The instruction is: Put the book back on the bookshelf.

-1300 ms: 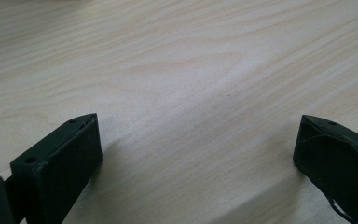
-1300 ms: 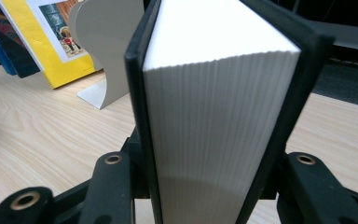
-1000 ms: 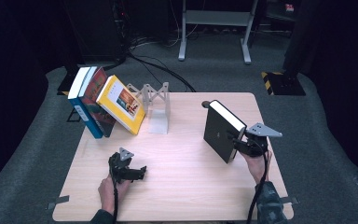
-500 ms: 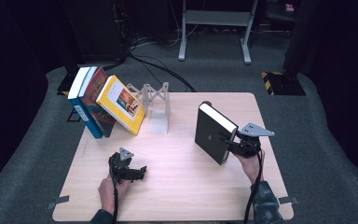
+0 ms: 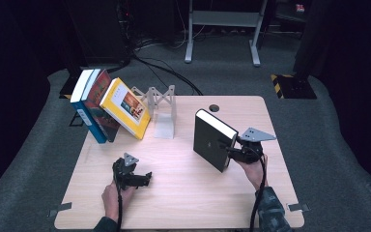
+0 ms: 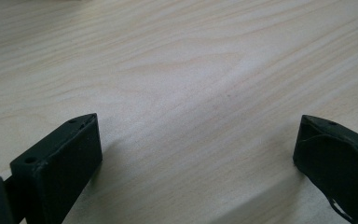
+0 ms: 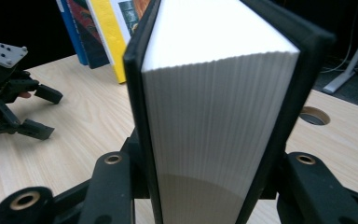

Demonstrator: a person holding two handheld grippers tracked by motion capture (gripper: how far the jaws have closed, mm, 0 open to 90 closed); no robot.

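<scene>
Dark carpet and cables ring a pale wooden worktop (image 5: 183,193), and everything on it can be placed against the black hardcover book (image 5: 213,139) standing near its middle right. The right tool (image 5: 232,153) pinches that book at its lower corner on the page-edge side, a jaw pressed against each cover; from the right gripper view the white page block (image 7: 214,121) rises straight up between the two black jaws, with the covers framing it. The book is upright, slightly tilted, its lower edge at or just above the wood; I cannot tell if it touches. The person's right hand (image 5: 252,169) holds the tool just to the right of the book, a cable trailing down along the sleeve.

Well to the left of the black book, toward the near edge, the left tool (image 5: 145,179) rests low on the bare wood with its jaws spread wide and nothing between them; the left gripper view shows wood grain (image 6: 191,93) between the two black tips. The left hand (image 5: 112,194) grips it from behind.

Behind and to the left of the black book stands a grey metal bookend (image 5: 163,108). Farther left again, a yellow book (image 5: 125,107) leans beside a red one (image 5: 99,104) and a blue one (image 5: 84,108), all slanted at the far left corner. A round cable hole (image 5: 214,107) sits just behind the black book.
</scene>
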